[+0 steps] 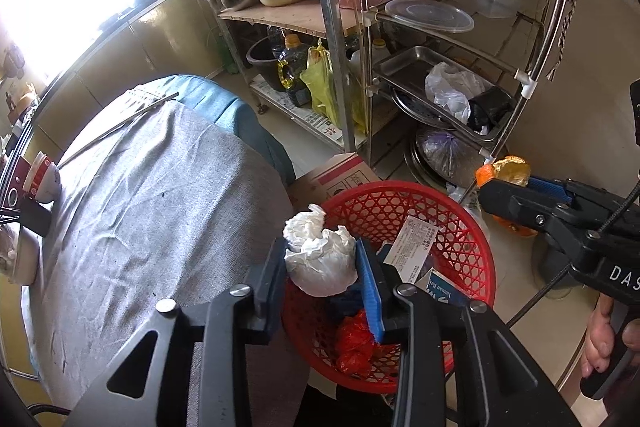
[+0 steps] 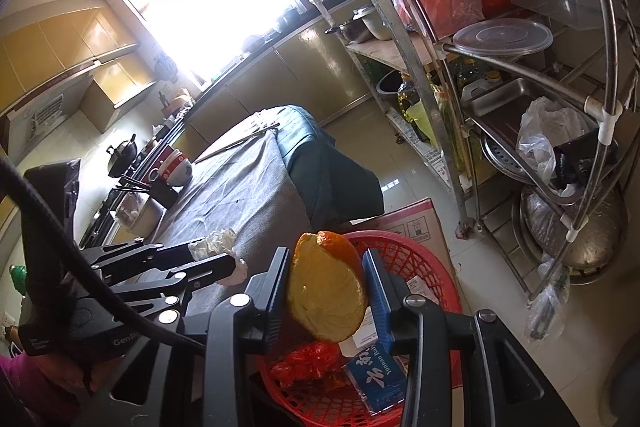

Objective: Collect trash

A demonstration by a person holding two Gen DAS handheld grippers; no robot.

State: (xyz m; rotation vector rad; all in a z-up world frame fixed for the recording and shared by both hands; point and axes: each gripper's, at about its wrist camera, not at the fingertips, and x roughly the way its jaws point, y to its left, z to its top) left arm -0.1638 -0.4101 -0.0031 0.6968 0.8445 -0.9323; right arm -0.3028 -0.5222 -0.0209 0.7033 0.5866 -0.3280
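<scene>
A red mesh basket holds a red bag, a blue carton and a printed slip. Over its left rim my left gripper is shut on a crumpled white tissue. From the right, my right gripper reaches in beyond the basket, shut on a piece of orange peel. The right wrist view shows that peel, pith side facing me, pinched between the right gripper pads above the basket. The left gripper with its tissue is at the left there.
A table under grey cloth lies left of the basket, with bowls at its far edge. A cardboard box sits behind the basket. A metal rack with pots, trays and bags stands beyond. A hand grips the right handle.
</scene>
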